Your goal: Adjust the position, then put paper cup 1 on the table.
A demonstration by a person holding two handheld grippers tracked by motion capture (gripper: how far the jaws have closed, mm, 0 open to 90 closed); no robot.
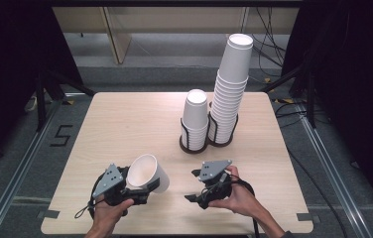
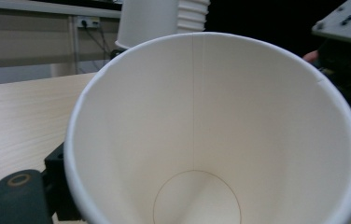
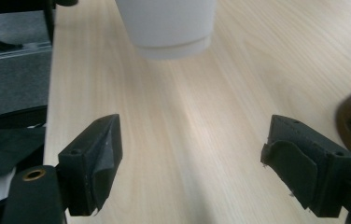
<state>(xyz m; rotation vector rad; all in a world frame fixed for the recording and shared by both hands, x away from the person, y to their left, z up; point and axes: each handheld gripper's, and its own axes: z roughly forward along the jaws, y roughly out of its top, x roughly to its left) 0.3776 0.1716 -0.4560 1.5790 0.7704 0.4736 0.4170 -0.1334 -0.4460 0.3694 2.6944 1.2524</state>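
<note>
Cup: a white paper cup (image 1: 147,173) tipped on its side above the worktop (image 1: 125,124), mouth toward the person.
Left tongs (image 1: 137,191): clamped on the cup's rim.
Right tongs (image 1: 193,185): spread wide, nothing between, just right of the cup.
Stacks: two cup stacks (image 1: 226,94) at the far side.

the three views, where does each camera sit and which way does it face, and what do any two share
High view: above the person's side, looking forward and down at the table; both forearms, left gripper, right gripper show.
Left gripper view: on the left gripper, looking into the held paper cup; one jaw shows.
Right gripper view: on the right gripper, along the tabletop; both jaws apart.
Shared: the held cup appears in all three.
</note>
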